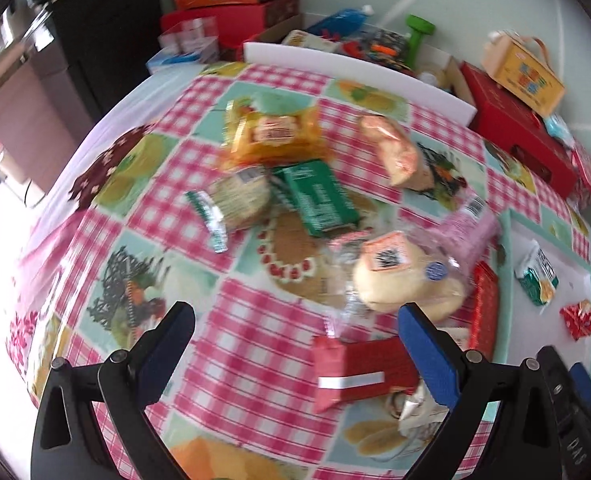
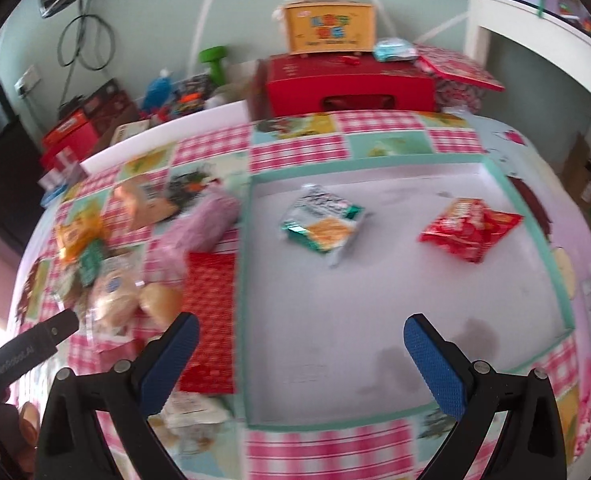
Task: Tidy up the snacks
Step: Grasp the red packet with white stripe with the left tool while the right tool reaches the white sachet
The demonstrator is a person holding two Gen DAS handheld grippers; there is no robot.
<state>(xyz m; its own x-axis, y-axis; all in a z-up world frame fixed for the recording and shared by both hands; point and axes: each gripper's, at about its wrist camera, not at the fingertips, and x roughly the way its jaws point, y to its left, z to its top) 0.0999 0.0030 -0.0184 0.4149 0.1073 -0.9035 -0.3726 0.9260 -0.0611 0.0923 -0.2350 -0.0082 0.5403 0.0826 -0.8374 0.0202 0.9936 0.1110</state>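
The desk (image 2: 295,148) carries a shallow white tray (image 2: 375,300) with a teal rim, holding a green-and-white packet (image 2: 322,224) and a red packet (image 2: 469,228). Left of it lie loose snacks (image 1: 315,196). Both the left tongs (image 1: 295,340) and right tongs (image 2: 301,348) gape wide, holding nothing.

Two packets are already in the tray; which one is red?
The red snack packet on the tray's right side. The other, the green-and-white cracker packet, lies left of it, nearer the tray's middle.

Behind the checked tabletop (image 2: 295,148) stands a red box (image 2: 349,84), a yellow case (image 2: 329,28) on top, a green dumbbell (image 2: 212,65) left of it.
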